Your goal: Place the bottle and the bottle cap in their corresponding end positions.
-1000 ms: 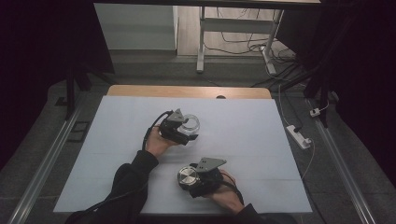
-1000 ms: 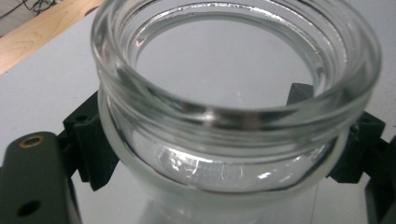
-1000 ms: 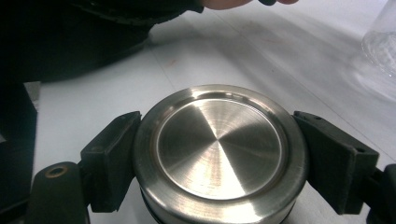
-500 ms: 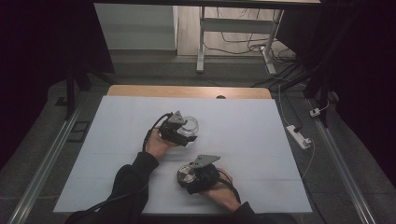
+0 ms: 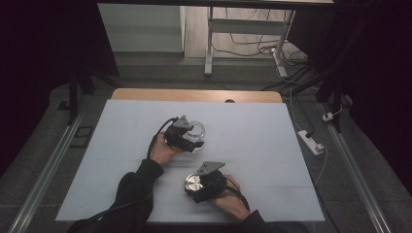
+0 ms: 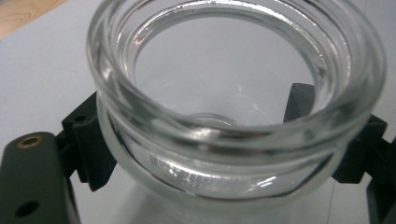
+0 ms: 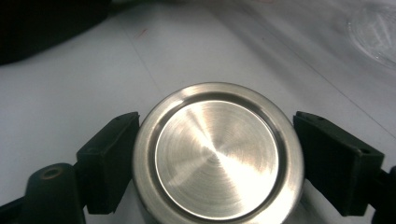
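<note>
On the table, my left gripper pinched the glass jar near the centre, mouth open, probably to steady it. At five o'clock of it, my right gripper clamped the metal lid, apart, presumably for capping.

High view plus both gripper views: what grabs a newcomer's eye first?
The clear glass jar, open-mouthed and lidless, clamped in the left hand-held gripper near the middle of the white table. Next, the shiny steel lid clamped in the right hand-held gripper, nearer the person and apart from the jar.
</note>
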`<action>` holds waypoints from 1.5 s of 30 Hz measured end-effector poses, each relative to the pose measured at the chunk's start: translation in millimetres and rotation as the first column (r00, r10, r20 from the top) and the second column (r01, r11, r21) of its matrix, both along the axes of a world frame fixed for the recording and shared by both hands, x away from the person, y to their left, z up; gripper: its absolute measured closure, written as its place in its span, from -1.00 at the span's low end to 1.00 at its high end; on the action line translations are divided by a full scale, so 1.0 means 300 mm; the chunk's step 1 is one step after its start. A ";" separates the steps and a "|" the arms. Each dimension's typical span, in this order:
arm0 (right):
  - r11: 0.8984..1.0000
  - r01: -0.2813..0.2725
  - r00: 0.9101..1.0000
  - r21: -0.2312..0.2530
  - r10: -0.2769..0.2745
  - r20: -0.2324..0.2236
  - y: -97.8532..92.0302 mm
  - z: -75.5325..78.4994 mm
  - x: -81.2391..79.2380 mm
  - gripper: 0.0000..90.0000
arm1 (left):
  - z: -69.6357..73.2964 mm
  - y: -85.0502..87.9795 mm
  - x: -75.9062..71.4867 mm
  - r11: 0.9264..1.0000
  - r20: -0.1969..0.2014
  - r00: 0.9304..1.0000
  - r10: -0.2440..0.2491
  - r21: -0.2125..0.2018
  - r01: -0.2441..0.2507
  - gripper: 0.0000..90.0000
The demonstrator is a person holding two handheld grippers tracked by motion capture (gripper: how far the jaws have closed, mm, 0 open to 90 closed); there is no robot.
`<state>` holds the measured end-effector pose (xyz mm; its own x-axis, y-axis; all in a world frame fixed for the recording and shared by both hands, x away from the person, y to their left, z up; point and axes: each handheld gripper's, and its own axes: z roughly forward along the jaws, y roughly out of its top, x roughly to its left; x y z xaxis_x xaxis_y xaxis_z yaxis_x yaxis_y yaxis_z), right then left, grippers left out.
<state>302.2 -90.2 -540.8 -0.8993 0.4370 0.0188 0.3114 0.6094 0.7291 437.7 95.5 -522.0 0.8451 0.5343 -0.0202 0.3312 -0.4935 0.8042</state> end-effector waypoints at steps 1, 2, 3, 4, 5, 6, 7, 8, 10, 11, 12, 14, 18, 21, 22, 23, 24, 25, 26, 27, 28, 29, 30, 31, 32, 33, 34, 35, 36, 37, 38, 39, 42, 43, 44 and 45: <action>1.000 0.005 1.000 0.007 -0.005 -0.006 -0.002 0.001 0.002 -0.67 | 0.001 -0.002 -0.001 1.000 -0.001 1.000 0.003 0.004 -0.003 -0.68; 1.000 0.010 1.000 0.015 -0.010 -0.010 -0.004 0.002 0.003 -0.68 | 0.003 -0.003 -0.002 1.000 0.002 1.000 0.004 0.014 -0.004 -0.68; 1.000 0.012 1.000 0.020 -0.011 -0.013 -0.005 0.003 0.004 -0.70 | 0.006 -0.004 -0.004 1.000 0.007 1.000 0.003 0.023 -0.003 -0.69; 0.999 0.014 1.000 0.031 -0.014 -0.018 -0.007 0.006 0.004 -0.72 | 0.008 -0.005 -0.005 1.000 0.005 1.000 0.003 0.026 -0.003 -0.72; 0.999 0.016 1.000 0.035 -0.015 -0.015 -0.008 0.008 0.005 -0.73 | 0.009 -0.006 -0.006 1.000 0.000 1.000 0.004 0.024 -0.004 -0.74; 0.999 0.018 1.000 0.042 -0.017 -0.016 -0.009 0.012 0.006 -0.75 | 0.011 -0.006 -0.008 1.000 -0.002 1.000 0.006 0.018 -0.006 -0.76; 0.998 0.019 1.000 0.051 -0.018 -0.019 -0.011 0.016 0.006 -0.76 | 0.013 -0.004 -0.010 1.000 0.000 1.000 0.005 0.014 -0.005 -0.78; 0.998 0.021 1.000 0.057 -0.019 -0.020 -0.014 0.019 0.007 -0.77 | 0.016 -0.001 -0.011 1.000 -0.003 1.000 0.001 0.006 -0.001 -0.81; 0.997 0.025 0.999 0.069 -0.024 -0.028 -0.017 0.025 0.009 -0.80 | 0.025 0.005 -0.013 1.000 -0.011 1.000 0.008 0.003 -0.008 -0.86; 0.997 0.028 0.999 0.075 -0.025 -0.033 -0.019 0.027 0.010 -0.80 | 0.030 0.008 -0.014 1.000 -0.015 1.000 0.011 0.004 -0.011 -0.88; 0.996 0.031 0.999 0.081 -0.028 -0.038 -0.021 0.029 0.011 -0.81 | 0.033 0.010 -0.014 1.000 -0.022 1.000 0.009 0.002 -0.009 -0.90; 0.996 0.033 0.999 0.086 -0.030 -0.041 -0.023 0.033 0.012 -0.82 | 0.042 0.016 -0.016 1.000 -0.029 0.999 0.012 0.004 -0.012 -0.94; 0.995 0.030 0.999 0.092 -0.025 -0.048 -0.025 0.040 0.012 -0.84 | 0.051 0.032 -0.030 1.000 -0.035 0.999 0.025 0.013 -0.025 -0.97; 0.995 0.028 0.999 0.095 -0.023 -0.049 -0.027 0.046 0.011 -0.84 | 0.060 0.044 -0.045 1.000 -0.032 0.999 0.024 0.011 -0.024 -0.98; 0.995 0.025 0.999 0.097 -0.021 -0.045 -0.027 0.048 0.012 -0.84 | 0.063 0.049 -0.050 1.000 -0.032 0.999 0.026 0.015 -0.025 -0.98; 0.995 0.024 0.999 0.100 -0.019 -0.047 -0.028 0.051 0.011 -0.84 | 0.066 0.054 -0.054 1.000 -0.035 0.999 0.027 0.015 -0.026 -0.98; 0.994 0.024 0.999 0.104 -0.019 -0.047 -0.030 0.054 0.012 -0.84 | 0.069 0.058 -0.059 1.000 -0.036 0.999 0.029 0.008 -0.029 -0.99; 0.994 0.025 0.999 0.106 -0.020 -0.048 -0.031 0.057 0.012 -0.84 | 0.072 0.062 -0.064 1.000 -0.036 0.999 0.030 0.004 -0.030 -0.99; 0.994 0.024 0.999 0.107 -0.019 -0.049 -0.032 0.060 0.013 -0.84 | 0.075 0.066 -0.070 0.999 -0.038 0.999 0.035 0.000 -0.035 -0.99; 0.994 0.022 0.998 0.109 -0.016 -0.053 -0.034 0.062 0.013 -0.84 | 0.078 0.071 -0.075 0.999 -0.041 0.999 0.036 -0.006 -0.036 -0.99; 0.994 0.022 0.998 0.111 -0.016 -0.057 -0.035 0.063 0.013 -0.84 | 0.080 0.075 -0.079 0.999 -0.043 0.998 0.035 -0.013 -0.035 -0.99; 0.994 0.022 0.998 0.112 -0.016 -0.058 -0.036 0.065 0.012 -0.84 | 0.081 0.077 -0.083 0.999 -0.045 0.998 0.035 -0.016 -0.036 -0.99; 0.993 0.022 0.998 0.112 -0.016 -0.058 -0.036 0.066 0.012 -0.85 | 0.083 0.080 -0.088 0.999 -0.046 0.998 0.037 -0.017 -0.038 -0.99; 0.994 0.023 0.998 0.111 -0.016 -0.059 -0.036 0.067 0.012 -0.86 | 0.083 0.083 -0.094 0.999 -0.046 0.998 0.039 -0.024 -0.041 -0.99; 0.994 0.022 0.998 0.110 -0.015 -0.058 -0.036 0.069 0.011 -0.86 | 0.083 0.087 -0.098 0.999 -0.050 0.998 0.039 -0.030 -0.041 -0.99; 0.994 0.022 0.998 0.111 -0.016 -0.056 -0.037 0.071 0.010 -0.86 | 0.083 0.091 -0.103 0.999 -0.052 0.998 0.039 -0.035 -0.041 -0.99; 0.993 0.022 0.998 0.112 -0.016 -0.055 -0.037 0.074 0.009 -0.86 | 0.083 0.096 -0.108 0.998 -0.053 0.998 0.042 -0.037 -0.044 -0.99; 0.993 0.022 0.998 0.113 -0.016 -0.053 -0.038 0.076 0.009 -0.87 | 0.083 0.100 -0.111 0.999 -0.054 0.998 0.040 -0.035 -0.042 -0.99; 0.993 0.023 0.998 0.114 -0.017 -0.054 -0.039 0.079 0.008 -0.88 | 0.085 0.103 -0.115 0.999 -0.057 0.998 0.040 -0.034 -0.042 -1.00; 0.993 0.024 0.998 0.116 -0.018 -0.054 -0.040 0.082 0.008 -0.89 | 0.086 0.106 -0.118 0.998 -0.057 0.998 0.040 -0.036 -0.042 -1.00; 0.993 0.023 0.998 0.116 -0.017 -0.053 -0.041 0.084 0.008 -0.91 | 0.089 0.111 -0.122 0.998 -0.060 0.997 0.040 -0.041 -0.042 -1.00; 0.993 0.026 0.999 0.114 -0.020 -0.051 -0.043 0.087 0.007 -0.94 | 0.091 0.114 -0.126 0.998 -0.064 0.997 0.038 -0.047 -0.041 -1.00; 0.993 0.024 0.999 0.116 -0.019 -0.048 -0.048 0.094 0.005 -0.95 | 0.094 0.120 -0.140 0.998 -0.068 0.997 0.034 -0.050 -0.037 -1.00; 0.993 0.025 0.999 0.116 -0.020 -0.047 -0.049 0.096 0.005 -0.95 | 0.094 0.121 -0.145 0.998 -0.069 0.997 0.032 -0.048 -0.036 -1.00; 0.993 0.025 0.999 0.119 -0.020 -0.046 -0.052 0.099 0.005 -0.96 | 0.094 0.123 -0.152 0.999 -0.069 0.997 0.029 -0.044 -0.032 -1.00; 0.992 0.026 0.999 0.121 -0.021 -0.044 -0.055 0.102 0.004 -0.97 | 0.094 0.125 -0.158 0.999 -0.067 0.997 0.029 -0.038 -0.032 -1.00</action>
<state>303.5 -106.7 -510.3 -0.8862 0.4498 0.1111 0.3565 0.5091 0.7834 390.2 132.9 -493.6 0.8244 0.5576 -0.0972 0.3990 -0.4507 0.7986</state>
